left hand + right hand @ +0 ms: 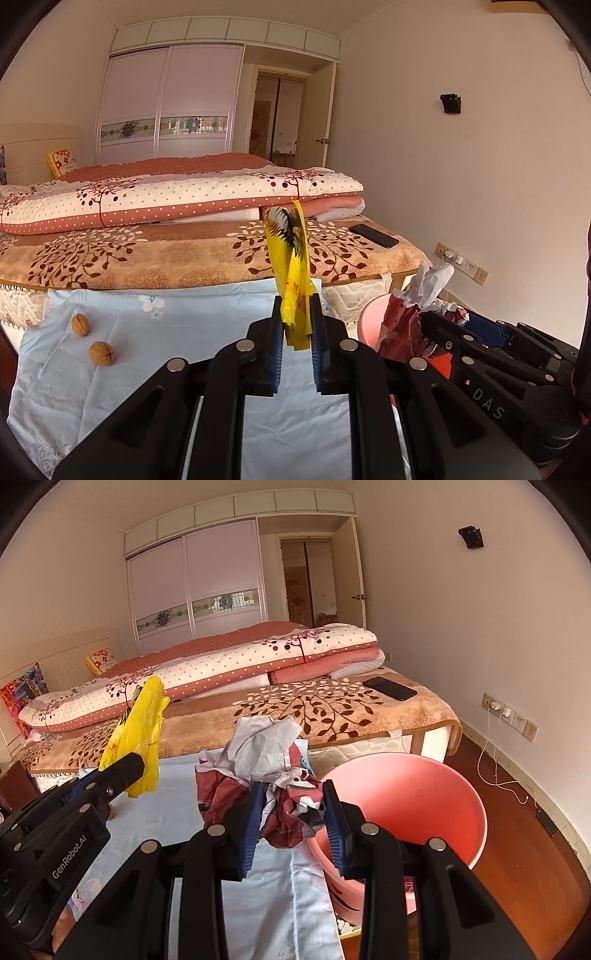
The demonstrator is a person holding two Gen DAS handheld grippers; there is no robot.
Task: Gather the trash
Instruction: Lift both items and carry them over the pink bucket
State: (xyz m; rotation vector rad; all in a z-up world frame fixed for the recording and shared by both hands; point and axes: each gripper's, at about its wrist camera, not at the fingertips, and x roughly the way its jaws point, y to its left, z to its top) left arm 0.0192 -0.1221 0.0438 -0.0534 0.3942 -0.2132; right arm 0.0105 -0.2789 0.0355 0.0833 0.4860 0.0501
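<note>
Right gripper, clamped on a crumpled paper wad, sits just left of the pink bucket; left gripper, pinching a yellow plastic bag, seems farther off.

2 walnuts, 1 yellow bag, 1 paper wad, 1 pink bucket, 1 phone, 2 grippers
</note>
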